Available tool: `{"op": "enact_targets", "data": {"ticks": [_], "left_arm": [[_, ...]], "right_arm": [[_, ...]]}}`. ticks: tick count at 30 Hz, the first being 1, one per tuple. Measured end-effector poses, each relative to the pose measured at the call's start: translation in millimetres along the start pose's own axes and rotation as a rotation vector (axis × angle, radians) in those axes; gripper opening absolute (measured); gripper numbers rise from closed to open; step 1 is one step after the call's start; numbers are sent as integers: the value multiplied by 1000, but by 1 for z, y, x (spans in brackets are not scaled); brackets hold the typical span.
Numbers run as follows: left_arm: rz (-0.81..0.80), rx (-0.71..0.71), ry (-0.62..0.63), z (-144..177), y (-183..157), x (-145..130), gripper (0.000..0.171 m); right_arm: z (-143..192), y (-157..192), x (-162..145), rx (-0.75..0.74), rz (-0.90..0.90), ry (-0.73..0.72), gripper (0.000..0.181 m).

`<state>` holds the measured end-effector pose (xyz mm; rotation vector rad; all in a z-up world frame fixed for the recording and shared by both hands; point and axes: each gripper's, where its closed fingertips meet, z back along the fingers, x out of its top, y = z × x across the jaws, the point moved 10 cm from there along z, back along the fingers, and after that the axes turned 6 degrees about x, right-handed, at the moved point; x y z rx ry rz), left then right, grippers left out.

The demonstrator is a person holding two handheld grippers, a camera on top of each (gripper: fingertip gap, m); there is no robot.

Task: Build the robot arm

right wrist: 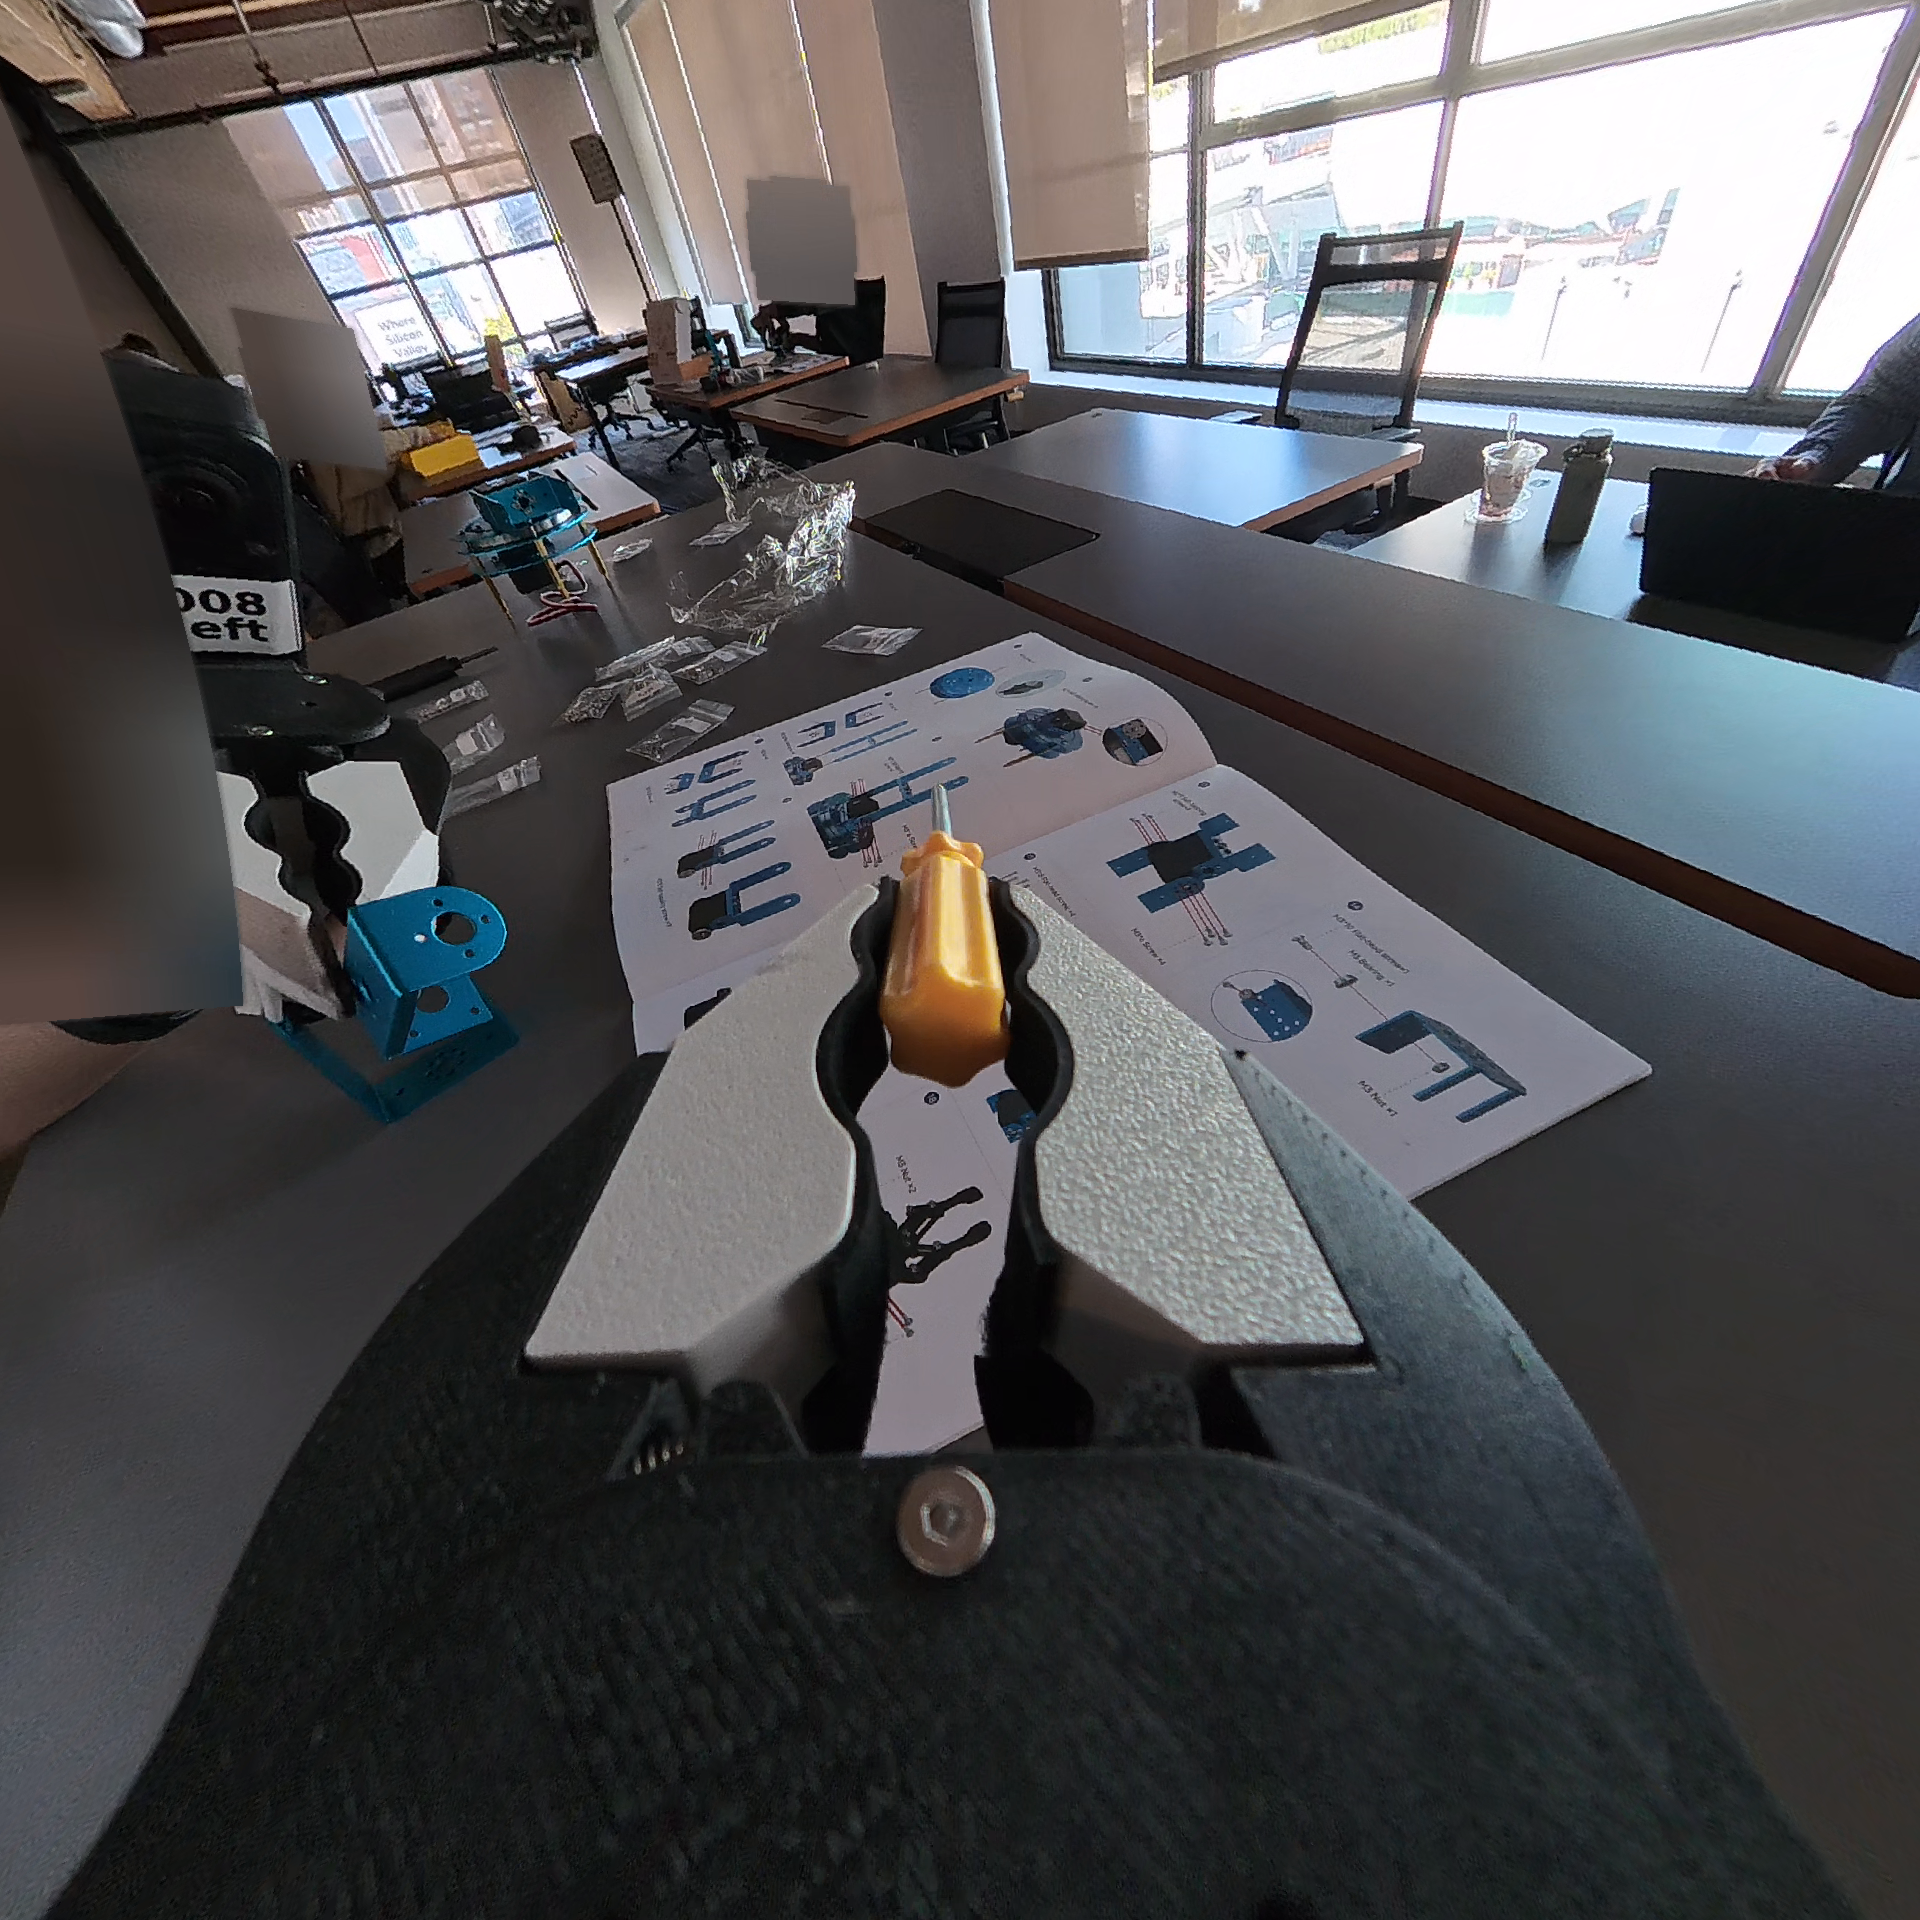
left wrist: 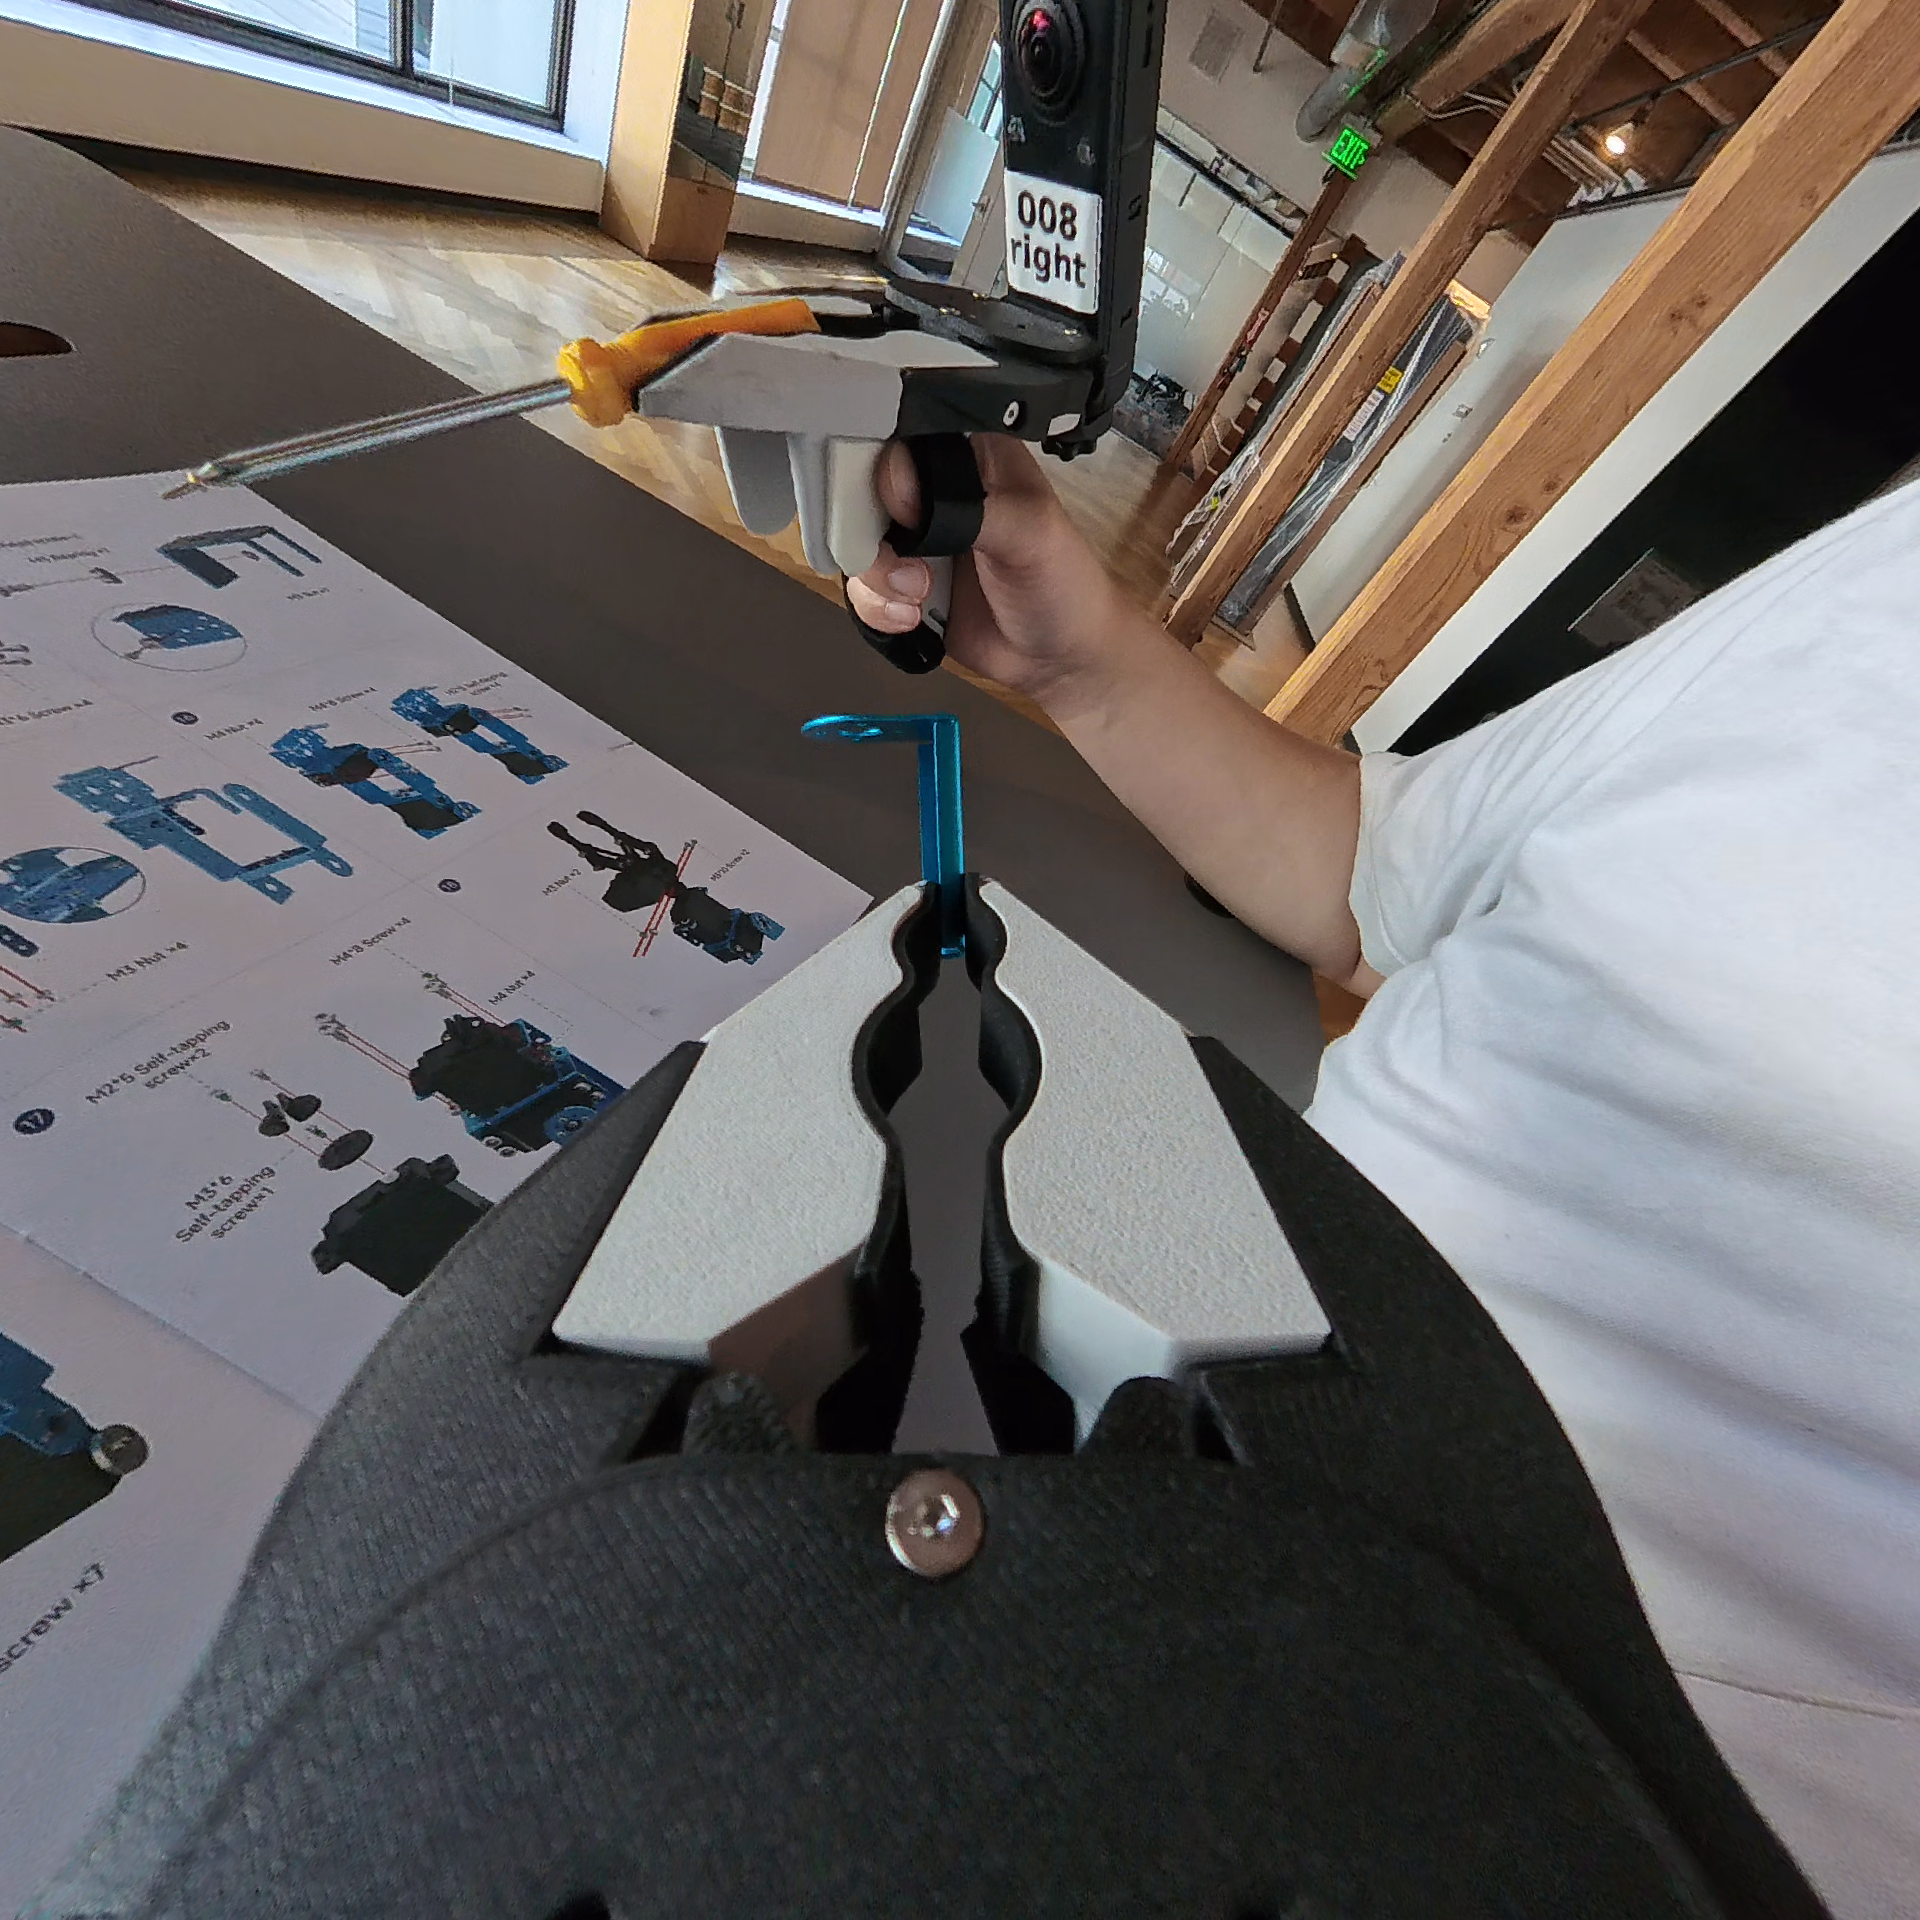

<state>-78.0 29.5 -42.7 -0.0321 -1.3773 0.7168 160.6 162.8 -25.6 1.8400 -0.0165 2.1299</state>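
My left gripper point(left wrist: 948, 896) is shut on a blue metal bracket point(left wrist: 937, 810) and holds it above the dark table point(left wrist: 582, 623). In the right wrist view the left gripper point(right wrist: 335, 935) shows at the left, with the perforated blue bracket point(right wrist: 421, 987) in its tips. My right gripper point(right wrist: 945, 894) is shut on a screwdriver with a yellow handle point(right wrist: 943, 966), its metal shaft pointing forward over an open instruction booklet point(right wrist: 1299, 935). In the left wrist view the right gripper point(left wrist: 665, 379) holds that screwdriver point(left wrist: 613, 369) level, its tip over the booklet point(left wrist: 312, 935).
Small plastic bags of parts point(right wrist: 644, 696), crumpled clear wrap point(right wrist: 779, 551) and a partly built blue assembly point(right wrist: 525, 520) lie farther back on the table point(right wrist: 1558, 1299). A person's white sleeve point(left wrist: 1610, 935) is at the right. Other desks, chairs and a laptop point(right wrist: 1777, 566) stand beyond. One gripper's finger ends stand about 15 centimeters off the other's.
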Motion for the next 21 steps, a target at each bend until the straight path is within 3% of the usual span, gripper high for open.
{"op": "enact_targets", "data": {"ticks": [10,16,21], "left_arm": [[84,-120,-124,13,-2,9,2],[159,-262,-272,33,1,26,2],[212,-406,-306,39,1,55,2]], "right_arm": [[1,-1,0,39,-35,-29,16],[14,10,13,93,-53,-116,16],[27,21,19,162,-65,-172,15]]}}
